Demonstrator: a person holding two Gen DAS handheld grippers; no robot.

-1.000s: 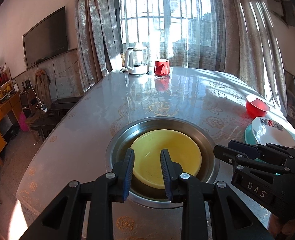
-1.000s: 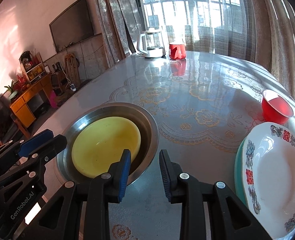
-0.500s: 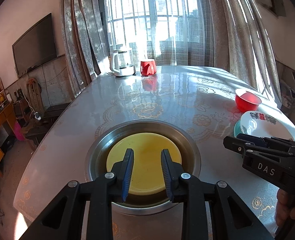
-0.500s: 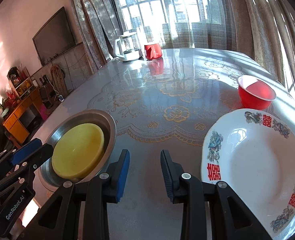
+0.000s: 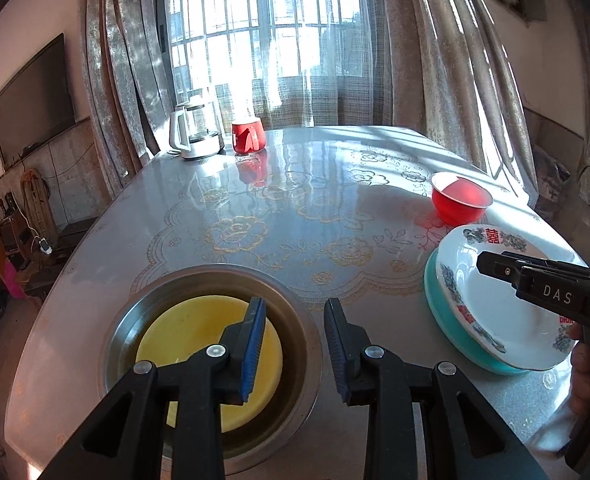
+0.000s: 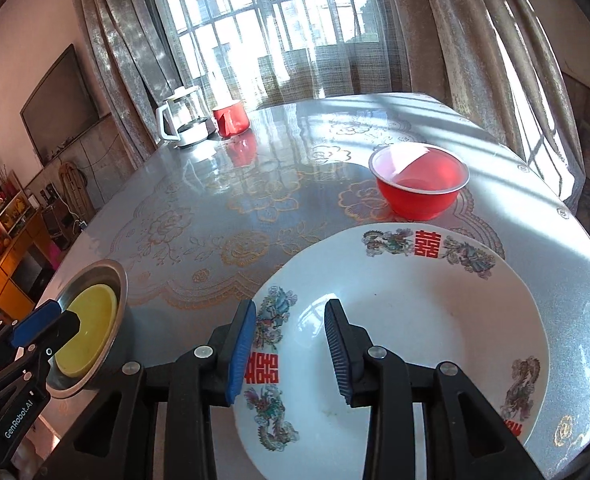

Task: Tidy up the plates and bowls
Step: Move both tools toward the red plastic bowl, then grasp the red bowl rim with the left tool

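Observation:
A yellow plate (image 5: pixel 199 332) lies in a steel bowl (image 5: pixel 303 328) at the table's near left; both show in the right wrist view too, the plate (image 6: pixel 91 320) in the bowl (image 6: pixel 123 284). A white patterned plate (image 6: pixel 435 312) sits on a teal plate (image 5: pixel 447 320) at the near right. A red bowl (image 6: pixel 419 184) stands behind it. My left gripper (image 5: pixel 293 344) is open and empty over the steel bowl's right rim. My right gripper (image 6: pixel 289 344) is open and empty over the white plate's left rim.
A white-and-glass kettle (image 5: pixel 193 136) and a red mug (image 5: pixel 249 136) stand at the table's far edge by the curtains. The table (image 5: pixel 295 208) has a glossy flowered cover. A TV and cabinets are off to the left.
Both grippers have swung right. The left one moved from over the yellow plate's middle to the bowl's right rim. The right one moved from the bare table to over the white plate.

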